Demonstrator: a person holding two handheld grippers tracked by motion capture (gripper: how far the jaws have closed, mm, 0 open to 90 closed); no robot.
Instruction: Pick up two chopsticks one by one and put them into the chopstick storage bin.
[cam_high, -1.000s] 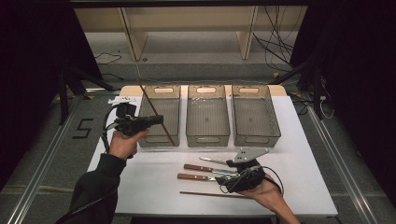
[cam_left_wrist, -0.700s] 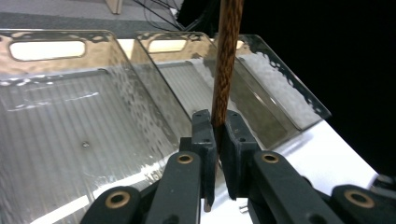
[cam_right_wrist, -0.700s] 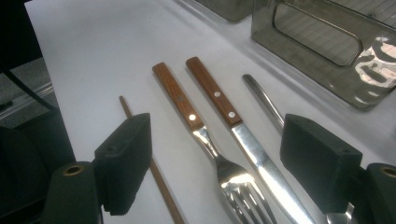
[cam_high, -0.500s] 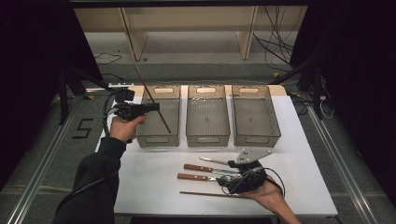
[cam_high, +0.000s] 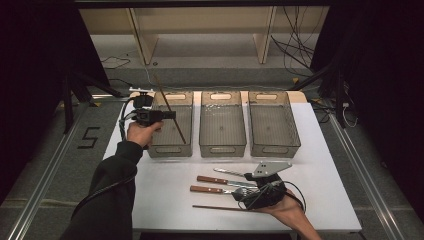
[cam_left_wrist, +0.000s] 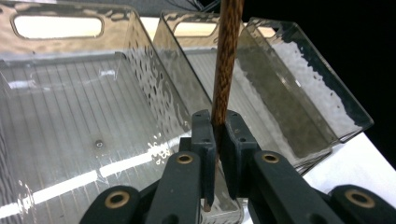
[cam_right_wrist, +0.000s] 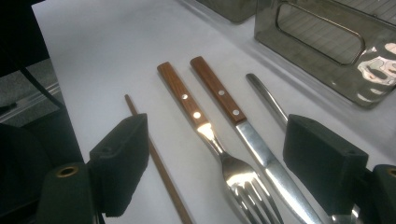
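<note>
The left tongs (cam_high: 170, 114) were clamped on a chopstick (cam_high: 170, 107) slanting above the leftmost bin (cam_high: 170, 149), its long axis running along the bin. The right tongs (cam_right_wrist: 233, 163) stood wide open, empty, over the fork (cam_right_wrist: 219, 154) on the worktop (cam_high: 165, 200).

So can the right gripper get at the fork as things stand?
Probably yes: the right gripper is open, the fork lies between its jaws, and nothing covers it. The knife lies close beside it.

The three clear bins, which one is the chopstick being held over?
The leftmost bin; the left gripper holds the chopstick above it.
</note>
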